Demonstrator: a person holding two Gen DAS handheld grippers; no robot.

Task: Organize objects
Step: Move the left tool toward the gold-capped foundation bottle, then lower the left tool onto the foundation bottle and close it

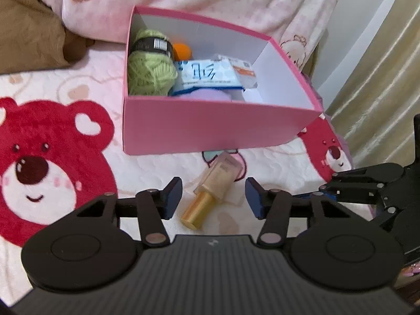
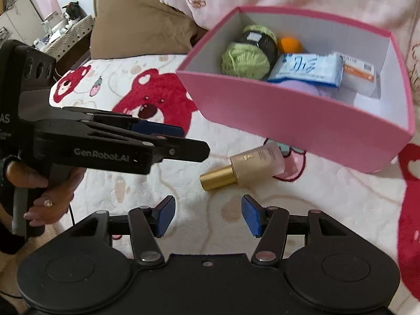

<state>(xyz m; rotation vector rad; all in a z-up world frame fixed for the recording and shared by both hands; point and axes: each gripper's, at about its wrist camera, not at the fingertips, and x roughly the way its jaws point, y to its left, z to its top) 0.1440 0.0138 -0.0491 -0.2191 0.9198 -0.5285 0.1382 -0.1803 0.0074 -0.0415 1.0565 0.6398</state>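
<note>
1. Left gripper (image 1: pixel 213 197): jaws apart, straddling the gold-capped foundation bottle (image 1: pixel 214 183) without touching it.
2. Right gripper (image 2: pixel 208 215): jaws apart, empty, just short of the bottle.
3. Bottle: lying on the bear-print blanket (image 1: pixel 52 136), just before the pink box (image 1: pixel 210 126) holding green yarn (image 1: pixel 149 73).
</note>
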